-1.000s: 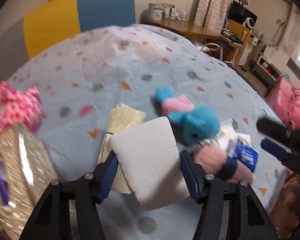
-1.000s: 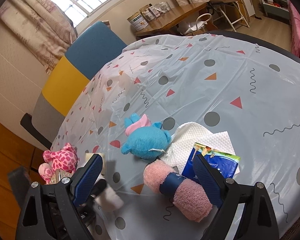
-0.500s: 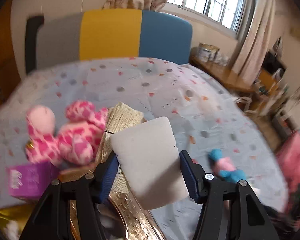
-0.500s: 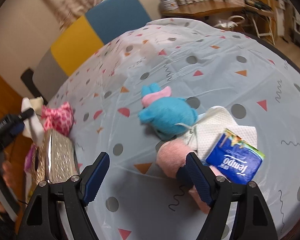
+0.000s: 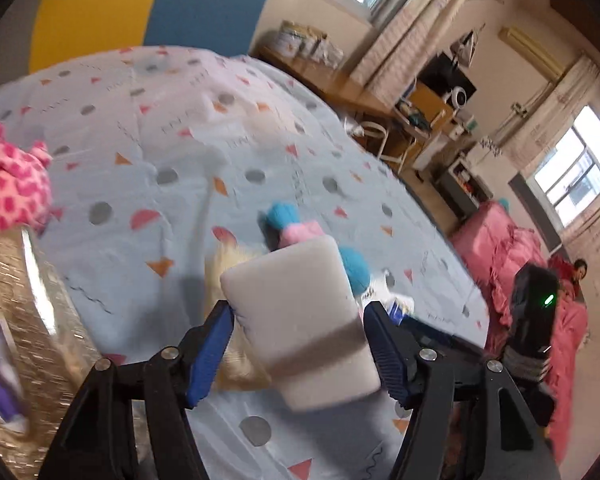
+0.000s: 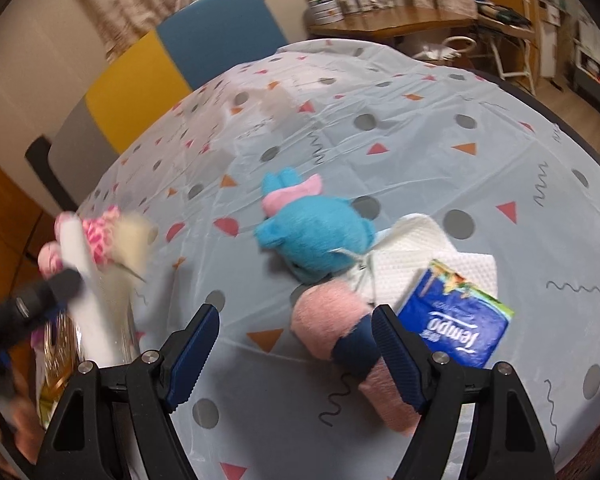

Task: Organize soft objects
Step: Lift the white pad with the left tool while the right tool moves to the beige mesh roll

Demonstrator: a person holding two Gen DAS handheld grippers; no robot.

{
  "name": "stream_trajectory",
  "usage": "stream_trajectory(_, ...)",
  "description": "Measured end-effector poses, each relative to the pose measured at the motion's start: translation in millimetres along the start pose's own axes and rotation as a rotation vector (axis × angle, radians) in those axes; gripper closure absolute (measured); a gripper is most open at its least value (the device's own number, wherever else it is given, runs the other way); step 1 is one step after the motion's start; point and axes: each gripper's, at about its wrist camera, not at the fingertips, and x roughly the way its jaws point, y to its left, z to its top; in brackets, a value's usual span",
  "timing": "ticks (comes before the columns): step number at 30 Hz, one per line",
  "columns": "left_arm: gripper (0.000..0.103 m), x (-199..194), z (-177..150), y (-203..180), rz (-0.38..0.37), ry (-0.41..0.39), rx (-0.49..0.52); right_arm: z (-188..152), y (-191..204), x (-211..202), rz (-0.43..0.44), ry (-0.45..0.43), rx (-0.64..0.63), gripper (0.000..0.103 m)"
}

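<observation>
While the left gripper [image 5: 298,330] pinches a white foam block [image 5: 300,320] with a cream knitted cloth [image 5: 230,268] behind it — jaws just eased wider, block between them — the right gripper [image 6: 296,348] hangs spread, holding nothing, over the patterned table [image 6: 400,128]. Near the table's edge a rolled pink towel [image 6: 328,320] lies beside a fuzzy blue plush [image 6: 320,236].

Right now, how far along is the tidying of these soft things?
Early on. The pink spotted plush already sits at the gold box. The left gripper carries a white sponge beside that box, jaws just opening slightly. The right gripper, jaws just narrowed, empty, hovers by the pink rolled towel. That, the blue plush, white cloth and tissue pack are left.
</observation>
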Motion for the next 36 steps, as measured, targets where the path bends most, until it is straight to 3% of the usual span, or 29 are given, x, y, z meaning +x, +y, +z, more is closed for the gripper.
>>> stream_trajectory(10, 0.038, 35, -24, -11, 0.093, 0.092, 0.026, 6, -12, -7, 0.047, -0.022, 0.081, 0.023)
stream_trajectory(18, 0.037, 64, -34, -33, 0.094, 0.153, 0.029, 8, -25, -12, 0.07, -0.036, 0.148, 0.023)
stream_trajectory(21, 0.037, 80, -37, -40, 0.12, 0.194, 0.004, 8, -26, -12, 0.078, -0.035, 0.15, 0.023)
stream_trajectory(24, 0.032, 96, -39, -38, 0.211, 0.223, -0.025, 9, -27, -12, 0.091, -0.032, 0.157, 0.023)
stream_trajectory(31, 0.031, 124, -23, -25, 0.231, 0.25, -0.149, 10, -31, -12, 0.127, -0.019, 0.183, 0.023)
stream_trajectory(32, 0.033, 127, -22, -24, 0.232, 0.251, -0.159, 10, -30, -12, 0.13, -0.018, 0.182, 0.023)
stream_trajectory(34, 0.05, 137, -20, -22, 0.254, 0.265, -0.164, 10, -30, -12, 0.136, -0.018, 0.179, 0.023)
stream_trajectory(36, 0.053, 141, -20, -19, 0.281, 0.275, -0.145, 10, -30, -12, 0.139, -0.018, 0.176, 0.023)
